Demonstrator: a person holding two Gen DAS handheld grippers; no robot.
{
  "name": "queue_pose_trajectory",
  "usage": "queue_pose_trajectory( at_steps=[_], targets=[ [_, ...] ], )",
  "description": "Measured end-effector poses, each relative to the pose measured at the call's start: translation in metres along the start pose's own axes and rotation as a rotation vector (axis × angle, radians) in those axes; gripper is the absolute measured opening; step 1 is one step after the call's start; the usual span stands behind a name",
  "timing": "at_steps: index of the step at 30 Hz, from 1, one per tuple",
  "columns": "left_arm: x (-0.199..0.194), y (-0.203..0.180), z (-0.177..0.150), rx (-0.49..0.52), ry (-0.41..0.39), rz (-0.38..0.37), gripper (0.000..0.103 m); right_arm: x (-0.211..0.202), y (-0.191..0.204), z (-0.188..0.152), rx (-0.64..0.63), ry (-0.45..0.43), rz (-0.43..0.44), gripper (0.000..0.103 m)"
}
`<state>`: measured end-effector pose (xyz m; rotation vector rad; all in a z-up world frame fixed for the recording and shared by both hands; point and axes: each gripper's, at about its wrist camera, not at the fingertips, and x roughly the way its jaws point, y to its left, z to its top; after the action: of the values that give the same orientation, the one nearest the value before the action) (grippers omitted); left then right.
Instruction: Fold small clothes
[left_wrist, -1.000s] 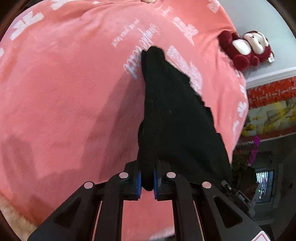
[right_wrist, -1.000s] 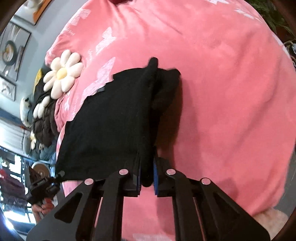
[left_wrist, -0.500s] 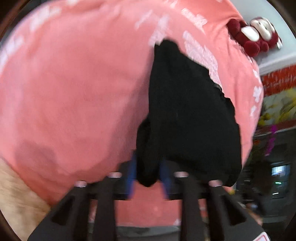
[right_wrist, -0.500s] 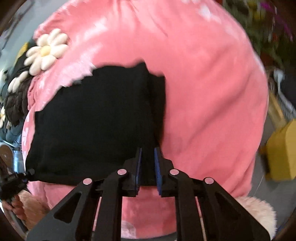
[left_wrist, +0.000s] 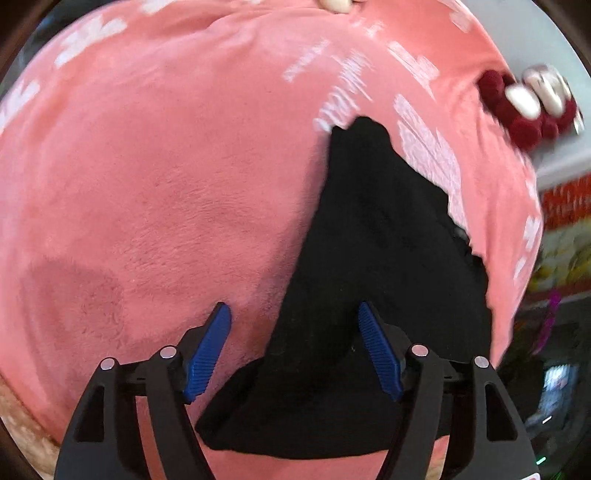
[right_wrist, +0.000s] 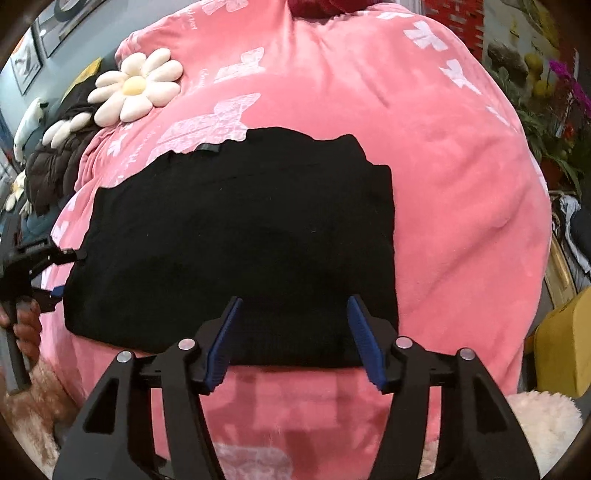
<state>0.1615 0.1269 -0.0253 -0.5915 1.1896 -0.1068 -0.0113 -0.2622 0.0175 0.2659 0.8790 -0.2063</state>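
Observation:
A black garment (right_wrist: 240, 243) lies flat and folded on the pink blanket (right_wrist: 369, 74). In the left wrist view the garment (left_wrist: 376, 266) runs from the lower middle up to the right. My right gripper (right_wrist: 293, 336) is open and empty, just above the garment's near edge. My left gripper (left_wrist: 293, 350) is open and empty over the garment's left edge. The left gripper also shows at the left rim of the right wrist view (right_wrist: 33, 266), beside the garment's left side.
A white daisy cushion (right_wrist: 136, 90) and a dark padded jacket (right_wrist: 55, 162) lie at the blanket's far left. A red plush toy (left_wrist: 528, 107) sits at the far right in the left wrist view. A yellow object (right_wrist: 565, 339) and plants (right_wrist: 546, 110) stand to the right.
Both grippers were shut on the garment's edges and held it up. They lowered it onto the blanket, opened and let go. The garment now lies flat.

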Motion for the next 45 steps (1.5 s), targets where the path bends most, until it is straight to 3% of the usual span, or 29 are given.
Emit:
queue_pose_trajectory(
  at_steps=[1,3,5,8,19,25,26,28,32,36,38,39,40,42,45],
  targets=[
    [0.0,-0.005,-0.002,0.029,-0.003,0.025,0.065,0.002,-0.002,-0.001,0.018,-0.002,0.003,0.057],
    [0.0,-0.014,-0.004,0.079,0.001,0.063,0.049,0.005,-0.005,0.0,0.045,-0.005,0.008,0.057],
    [0.001,-0.018,-0.005,0.096,0.022,0.05,0.021,0.007,-0.006,0.0,0.049,-0.004,-0.001,0.062],
    [0.001,-0.028,-0.008,0.142,0.028,0.083,0.01,0.01,-0.006,0.0,0.051,-0.002,-0.006,0.069],
    [-0.007,-0.081,-0.017,0.314,0.0,0.245,0.006,0.012,-0.015,0.003,0.092,-0.016,0.011,0.074],
    [-0.004,-0.095,-0.018,0.312,-0.002,0.275,0.006,0.005,-0.029,0.009,0.15,-0.053,0.034,0.075],
    [-0.004,-0.094,-0.017,0.302,-0.001,0.277,0.006,0.001,-0.031,0.013,0.149,-0.073,0.053,0.074],
    [-0.004,-0.091,-0.017,0.286,0.0,0.279,0.006,-0.004,-0.037,0.025,0.143,-0.098,0.08,0.059],
    [-0.003,-0.082,-0.016,0.266,0.001,0.276,0.006,0.009,-0.057,0.059,0.171,-0.078,0.088,0.059],
    [-0.001,-0.077,-0.016,0.251,0.005,0.27,0.006,0.04,-0.072,0.098,0.162,-0.071,0.027,0.059],
    [0.0,-0.076,-0.016,0.252,0.008,0.27,0.007,0.076,-0.075,0.116,0.139,0.031,0.02,0.067],
    [0.001,-0.075,-0.016,0.251,0.009,0.269,0.007,0.096,-0.078,0.12,0.14,0.09,0.045,0.052],
    [0.002,-0.074,-0.015,0.246,0.012,0.27,0.007,0.105,-0.08,0.122,0.14,0.113,0.044,0.014],
    [0.002,-0.07,-0.012,0.233,0.016,0.261,0.007,0.1,-0.087,0.127,0.173,0.063,0.025,0.006],
    [0.006,-0.066,-0.01,0.227,0.028,0.257,0.007,0.107,-0.09,0.127,0.145,0.09,-0.041,0.006]
  ],
)
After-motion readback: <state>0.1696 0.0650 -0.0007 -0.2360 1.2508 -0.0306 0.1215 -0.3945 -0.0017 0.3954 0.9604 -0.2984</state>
